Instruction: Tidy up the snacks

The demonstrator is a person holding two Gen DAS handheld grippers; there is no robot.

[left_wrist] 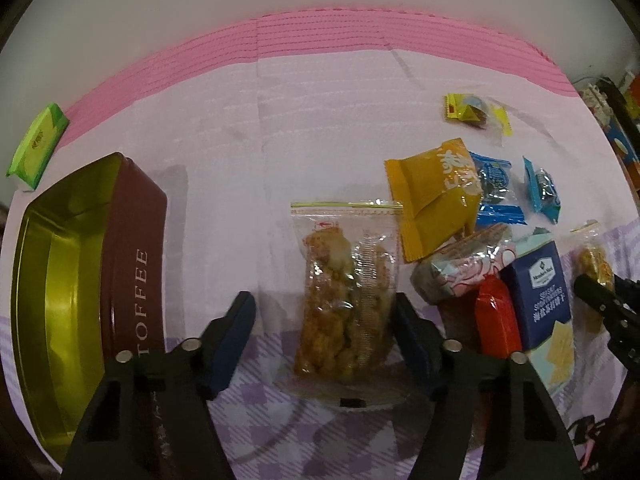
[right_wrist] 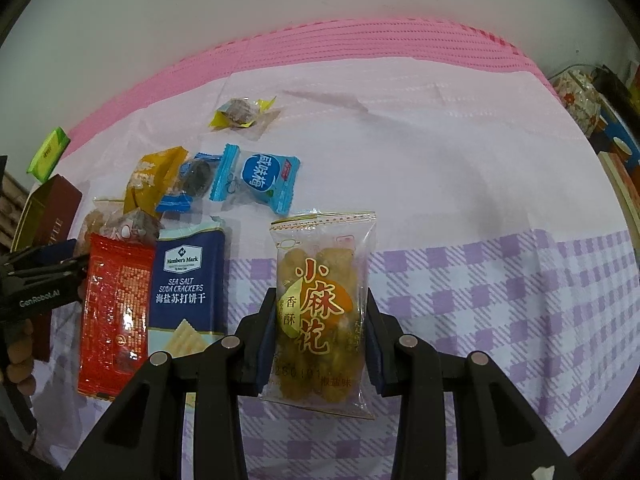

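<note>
The gold-lined brown toffee tin [left_wrist: 80,264] looks empty, so sorting seems barely begun: the spread left gripper [left_wrist: 324,312] straddles one clear fried-twist packet [left_wrist: 344,300], the right gripper [right_wrist: 320,336] pinches another clear fried-twist packet [right_wrist: 322,312].

Each fisheye camera looks forward and down along its own gripper's fingers, close over the cloth-covered table. Both views share the navy-blue cracker packet [left_wrist: 540,292] [right_wrist: 186,280] between them.
</note>
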